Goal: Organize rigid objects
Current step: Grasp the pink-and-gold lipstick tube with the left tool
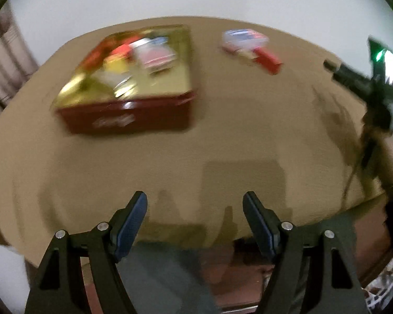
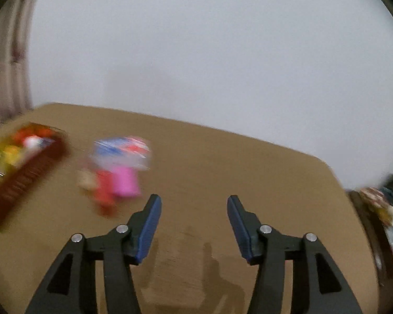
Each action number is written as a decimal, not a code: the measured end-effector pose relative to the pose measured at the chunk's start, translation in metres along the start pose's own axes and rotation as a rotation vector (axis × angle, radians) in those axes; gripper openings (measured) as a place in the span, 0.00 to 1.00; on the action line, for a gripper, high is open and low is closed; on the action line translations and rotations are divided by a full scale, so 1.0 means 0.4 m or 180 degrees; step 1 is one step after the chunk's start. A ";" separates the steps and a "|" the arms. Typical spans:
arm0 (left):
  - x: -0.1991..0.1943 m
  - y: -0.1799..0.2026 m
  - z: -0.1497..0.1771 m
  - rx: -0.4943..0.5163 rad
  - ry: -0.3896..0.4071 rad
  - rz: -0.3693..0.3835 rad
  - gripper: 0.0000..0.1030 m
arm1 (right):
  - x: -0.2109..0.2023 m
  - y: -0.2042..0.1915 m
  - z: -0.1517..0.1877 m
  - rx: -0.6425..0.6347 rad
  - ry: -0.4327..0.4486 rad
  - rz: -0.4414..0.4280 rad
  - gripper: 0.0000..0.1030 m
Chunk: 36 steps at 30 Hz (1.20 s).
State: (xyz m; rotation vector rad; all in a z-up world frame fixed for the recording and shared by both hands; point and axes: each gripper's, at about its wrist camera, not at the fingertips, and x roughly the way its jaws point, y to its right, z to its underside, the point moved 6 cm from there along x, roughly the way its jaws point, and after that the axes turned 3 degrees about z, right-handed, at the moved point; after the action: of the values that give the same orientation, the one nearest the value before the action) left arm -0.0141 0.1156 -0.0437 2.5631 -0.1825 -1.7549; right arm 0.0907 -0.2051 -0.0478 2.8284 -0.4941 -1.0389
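Both views are smeared by motion blur, so fine detail is lost. The left gripper (image 1: 195, 204) hangs above the near edge of the tan worktop (image 1: 170, 151) with its jaws spread wide and nothing between them. Ahead of it and to the left sits a dark red tin (image 1: 128, 117) with a gold inside, open at the top; it holds a jumble of small red, yellow and white items (image 1: 133, 55) too blurred to name. To the right of the tin and clearly apart from it, near the far edge of the worktop, lies a small cluster of loose objects (image 1: 249, 45): a white and blue piece with a red block just beside it. The right gripper (image 2: 194, 206) is over the worktop (image 2: 249, 170) as well, jaws wide apart and empty. In its view the tin (image 2: 26, 175) lies at the far left, and the loose objects (image 2: 118, 167) lie between the tin and the gripper, showing as a white-blue piece, a pink block and a red block close together; whether they touch cannot be told. A pale wall (image 2: 196, 52) rises behind the worktop.
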 end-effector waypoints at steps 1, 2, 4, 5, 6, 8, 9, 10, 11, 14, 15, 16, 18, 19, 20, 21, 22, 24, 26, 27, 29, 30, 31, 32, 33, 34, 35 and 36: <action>0.004 0.033 -0.023 0.0037 0.0061 0.0065 0.70 | 0.004 0.030 0.017 0.0089 0.0001 0.0039 0.52; 0.012 0.066 -0.050 0.0066 0.0097 0.0131 0.70 | 0.008 0.054 0.021 0.0191 -0.0043 0.0053 0.52; 0.038 0.116 -0.100 0.0071 0.0107 0.0233 0.70 | -0.003 0.089 0.013 0.0410 0.0042 0.0103 0.53; 0.054 0.135 -0.120 0.0065 0.0095 0.0268 0.70 | -0.014 0.106 0.012 0.0476 0.0096 0.0088 0.54; 0.071 0.149 -0.144 0.0052 0.0058 0.0303 0.70 | -0.011 0.103 0.011 0.0507 0.0109 0.0072 0.58; 0.111 0.176 -0.200 0.0011 -0.0019 0.0415 0.70 | -0.020 0.091 0.010 0.0507 0.0142 0.0064 0.62; 0.137 0.185 -0.235 -0.0050 -0.0085 0.0481 0.69 | -0.024 0.089 0.008 0.0497 0.0179 -0.0003 0.62; 0.151 0.192 -0.256 -0.0089 -0.0105 0.0517 0.69 | -0.005 0.071 0.012 0.0491 0.0193 -0.0023 0.62; 0.163 0.197 -0.275 -0.0114 -0.0117 0.0536 0.69 | -0.007 0.067 0.012 0.0489 0.0207 -0.0030 0.62; 0.207 0.188 -0.356 -0.0244 -0.0113 0.0387 0.69 | -0.008 0.065 0.011 0.0543 0.0265 -0.0146 0.63; 0.220 0.183 -0.382 -0.0276 -0.0110 0.0389 0.69 | -0.009 0.070 0.013 0.0564 0.0266 -0.0159 0.63; 0.238 0.175 -0.410 -0.0359 -0.0149 0.0351 0.67 | -0.009 0.071 0.013 0.0577 0.0259 -0.0179 0.63; 0.264 0.169 -0.446 -0.0517 -0.0205 0.0365 0.67 | -0.010 0.071 0.014 0.0582 0.0268 -0.0216 0.63; 0.282 0.169 -0.467 -0.0576 -0.0246 0.0389 0.67 | -0.013 0.070 0.013 0.0576 0.0288 -0.0221 0.64; 0.294 0.166 -0.478 -0.0629 -0.0275 0.0367 0.67 | -0.018 0.067 0.012 0.0561 0.0318 -0.0250 0.64; 0.310 0.164 -0.495 -0.0702 -0.0294 0.0350 0.67 | -0.023 0.064 0.011 0.0544 0.0348 -0.0268 0.64; 0.319 0.165 -0.506 -0.0727 -0.0301 0.0368 0.67 | -0.028 0.061 0.010 0.0527 0.0381 -0.0273 0.63; 0.343 0.158 -0.528 -0.0822 -0.0322 0.0290 0.68 | -0.036 0.055 0.009 0.0491 0.0428 -0.0295 0.63; 0.369 0.150 -0.544 -0.0946 -0.0376 0.0323 0.68 | -0.040 0.049 0.008 0.0464 0.0449 -0.0325 0.64; 0.385 0.146 -0.552 -0.1012 -0.0417 0.0336 0.68 | -0.042 0.048 0.007 0.0462 0.0464 -0.0336 0.64; 0.406 0.136 -0.561 -0.1132 -0.0464 0.0351 0.68 | -0.046 0.045 0.007 0.0457 0.0486 -0.0379 0.64; 0.418 0.131 -0.565 -0.1175 -0.0495 0.0356 0.68 | -0.046 0.043 0.007 0.0458 0.0490 -0.0381 0.64; 0.426 0.124 -0.567 -0.1228 -0.0512 0.0341 0.68 | -0.045 0.041 0.005 0.0457 0.0494 -0.0390 0.64; 0.435 0.120 -0.572 -0.1280 -0.0511 0.0344 0.68 | -0.045 0.038 0.006 0.0454 0.0499 -0.0413 0.64; 0.441 0.119 -0.579 -0.1305 -0.0483 0.0356 0.68 | -0.044 0.037 0.006 0.0452 0.0499 -0.0427 0.64; 0.443 0.121 -0.588 -0.1289 -0.0465 0.0344 0.68 | -0.047 0.037 0.007 0.0448 0.0501 -0.0435 0.64; 0.434 0.113 -0.586 -0.1267 -0.0463 0.0332 0.67 | -0.047 0.035 0.007 0.0445 0.0500 -0.0433 0.64; 0.438 0.115 -0.592 -0.1249 -0.0464 0.0303 0.65 | -0.047 0.035 0.007 0.0444 0.0498 -0.0436 0.64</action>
State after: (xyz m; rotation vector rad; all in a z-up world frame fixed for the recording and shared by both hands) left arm 0.2651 0.0400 -0.1161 2.1225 0.0353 -1.7390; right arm 0.0716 -0.2119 -0.0359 3.0736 -0.3762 -0.8231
